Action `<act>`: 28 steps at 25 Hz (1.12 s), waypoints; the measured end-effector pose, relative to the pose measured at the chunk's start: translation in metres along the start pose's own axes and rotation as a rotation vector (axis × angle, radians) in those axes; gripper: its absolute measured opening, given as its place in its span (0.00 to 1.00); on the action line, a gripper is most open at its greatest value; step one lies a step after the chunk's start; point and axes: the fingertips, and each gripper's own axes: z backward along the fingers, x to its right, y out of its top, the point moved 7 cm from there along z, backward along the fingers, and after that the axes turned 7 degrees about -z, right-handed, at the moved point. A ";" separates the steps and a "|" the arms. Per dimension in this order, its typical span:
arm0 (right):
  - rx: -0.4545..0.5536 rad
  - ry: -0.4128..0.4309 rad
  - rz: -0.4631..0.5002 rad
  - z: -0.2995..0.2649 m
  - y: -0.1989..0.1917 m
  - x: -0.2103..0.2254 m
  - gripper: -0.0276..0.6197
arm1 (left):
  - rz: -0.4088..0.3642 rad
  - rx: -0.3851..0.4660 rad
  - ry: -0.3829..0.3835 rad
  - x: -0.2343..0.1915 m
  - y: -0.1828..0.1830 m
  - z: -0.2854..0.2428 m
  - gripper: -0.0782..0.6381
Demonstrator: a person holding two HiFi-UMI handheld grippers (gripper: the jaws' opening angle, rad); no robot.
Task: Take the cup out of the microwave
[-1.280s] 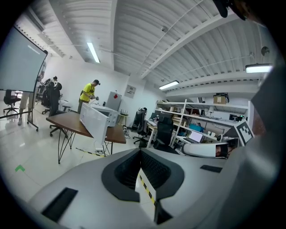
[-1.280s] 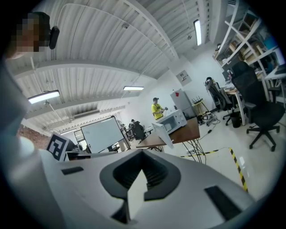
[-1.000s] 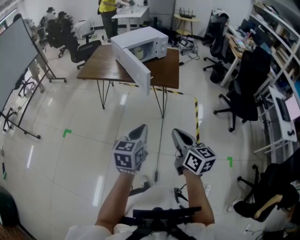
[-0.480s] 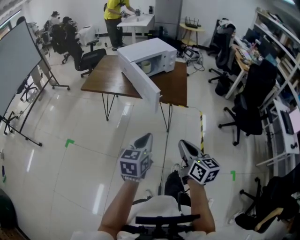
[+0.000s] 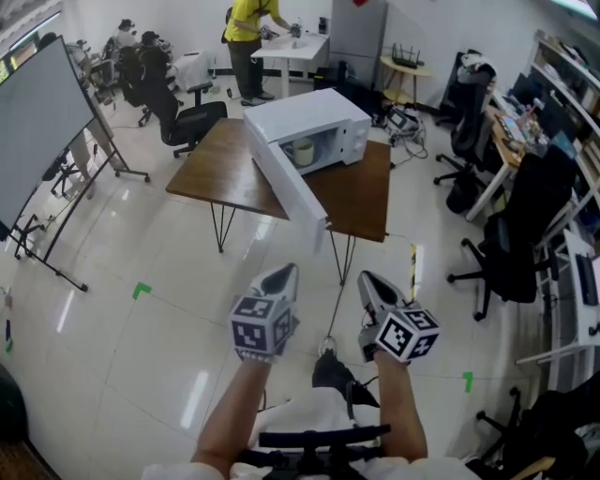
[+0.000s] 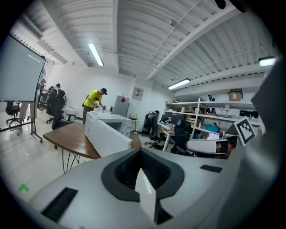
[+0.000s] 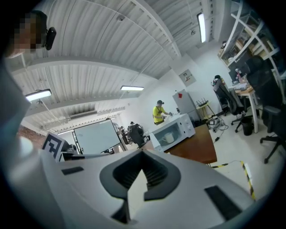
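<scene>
Cup (image 5: 302, 151) upright, long axis vertical and mouth up, inside the open microwave (image 5: 323, 112) on the desk (image 5: 220, 164) at 12 o'clock; its handle is too small to make out, and left tongs (image 5: 281, 277) and right tongs (image 5: 373, 281) are well apart from it, both clenched on nothing.

Ahead of you a brown table (image 5: 225, 173) stands on thin black legs. Behind it, a person in a yellow top (image 5: 246, 23) bends over a white desk (image 5: 298, 42). A whiteboard (image 5: 33, 122) on a wheeled stand is at your far left, and a black office chair (image 5: 192, 117) sits by the table's far corner. On the pale floor (image 5: 112, 244) lie a green tape mark (image 5: 141, 290) and a yellow-black strip (image 5: 413, 261). Shelves (image 5: 562, 84) line your right.
</scene>
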 end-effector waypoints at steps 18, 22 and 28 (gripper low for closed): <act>-0.106 0.202 0.073 -0.164 0.110 0.096 0.07 | -0.114 -0.082 0.118 -0.055 0.091 -0.185 0.09; -0.125 0.210 0.071 -0.200 0.121 0.114 0.09 | -0.149 -0.132 0.116 -0.066 0.100 -0.215 0.09; -0.167 0.205 0.074 -0.256 0.122 0.136 0.09 | -0.113 -0.149 0.140 -0.099 0.106 -0.242 0.09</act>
